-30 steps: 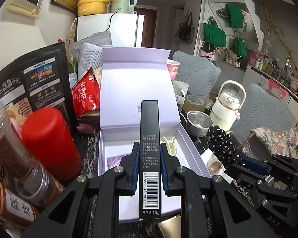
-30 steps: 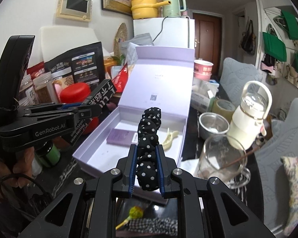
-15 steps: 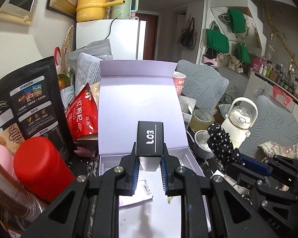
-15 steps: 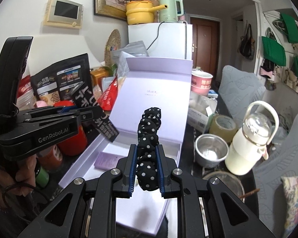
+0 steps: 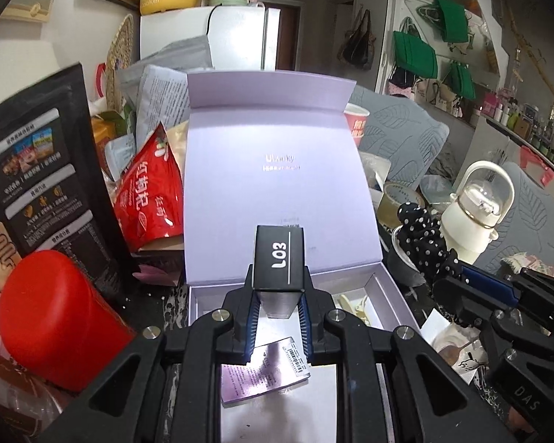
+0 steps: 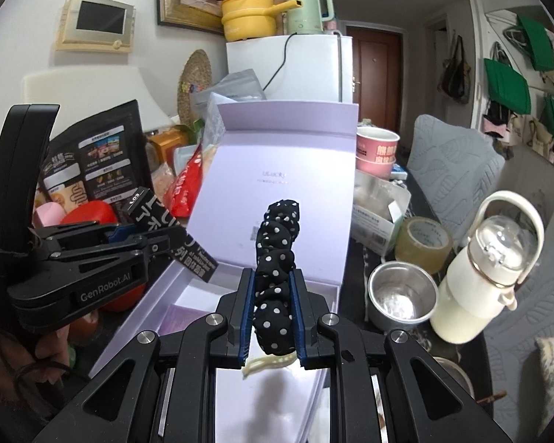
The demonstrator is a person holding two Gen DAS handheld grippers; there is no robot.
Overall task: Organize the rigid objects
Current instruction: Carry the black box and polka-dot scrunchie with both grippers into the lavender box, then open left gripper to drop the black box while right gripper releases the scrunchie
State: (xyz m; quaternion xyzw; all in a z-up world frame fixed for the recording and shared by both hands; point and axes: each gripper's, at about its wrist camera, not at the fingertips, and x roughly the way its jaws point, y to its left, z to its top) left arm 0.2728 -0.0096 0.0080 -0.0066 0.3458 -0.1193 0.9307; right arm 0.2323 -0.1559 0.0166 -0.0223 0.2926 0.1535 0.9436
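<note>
The left gripper point(image 5: 279, 317) jaws clench a black carton point(image 5: 279, 258), tilted end-up over the open lilac box point(image 5: 395, 295). The right gripper point(image 6: 273, 317) jaws grasp a dotted scrunchie point(image 6: 277, 254) above the box's right part. In the box lie a purple card point(image 5: 262, 373) and a cream clip point(image 5: 354, 306).

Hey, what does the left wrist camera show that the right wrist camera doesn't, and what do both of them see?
Only the left wrist view shows the L03 end label of the black carton and the barcode sticker on the purple booklet. Only the right wrist view shows the wall panel, the steel cup's inside and the hand on the left gripper. Both show the open lilac box and the polka-dot scrunchie.
</note>
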